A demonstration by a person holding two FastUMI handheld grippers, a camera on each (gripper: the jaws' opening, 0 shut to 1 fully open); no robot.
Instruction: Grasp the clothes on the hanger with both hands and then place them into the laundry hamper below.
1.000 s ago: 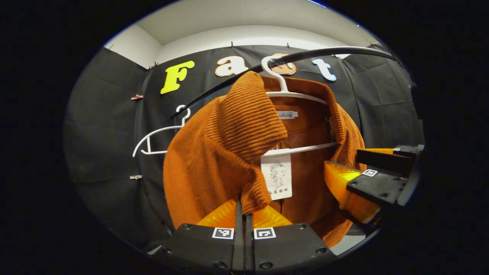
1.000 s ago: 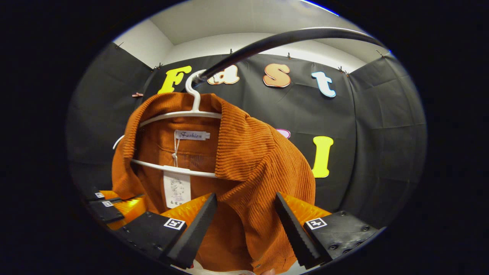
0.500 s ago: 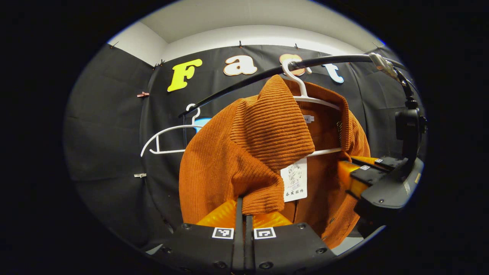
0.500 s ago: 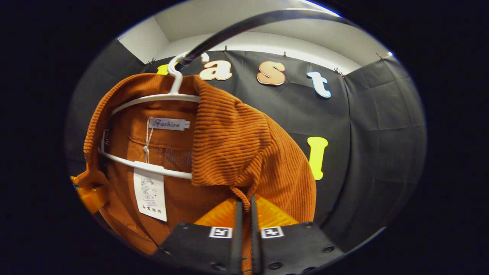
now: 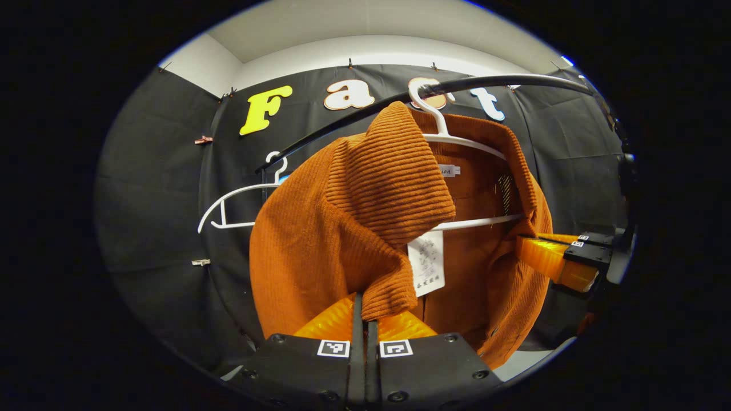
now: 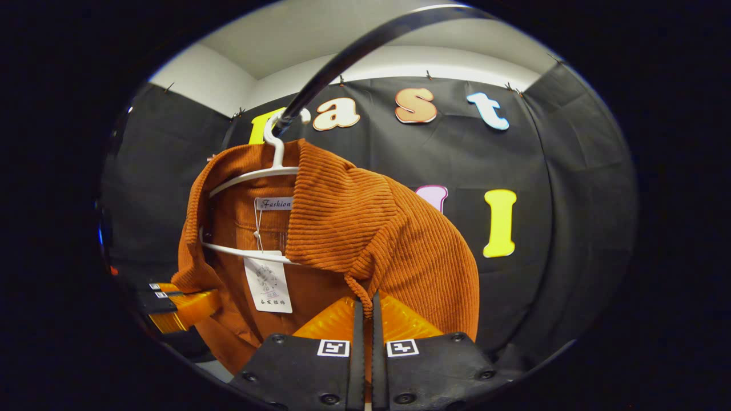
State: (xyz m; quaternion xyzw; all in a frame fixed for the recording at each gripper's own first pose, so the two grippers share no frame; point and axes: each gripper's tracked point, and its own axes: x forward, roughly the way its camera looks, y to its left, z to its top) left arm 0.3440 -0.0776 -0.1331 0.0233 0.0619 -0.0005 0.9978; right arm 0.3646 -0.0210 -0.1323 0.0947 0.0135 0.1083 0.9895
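Up on the rail (image 5: 502,80), orange corduroy shirt (image 5: 308,240) is hanging on its white hanger (image 5: 451,140). I'm pinching both collar tips: left gripper (image 5: 362,311) & right gripper (image 6: 365,311) clamped fully. Fabric's soft, floppy, light; probably needing lift off hanger shoulders.
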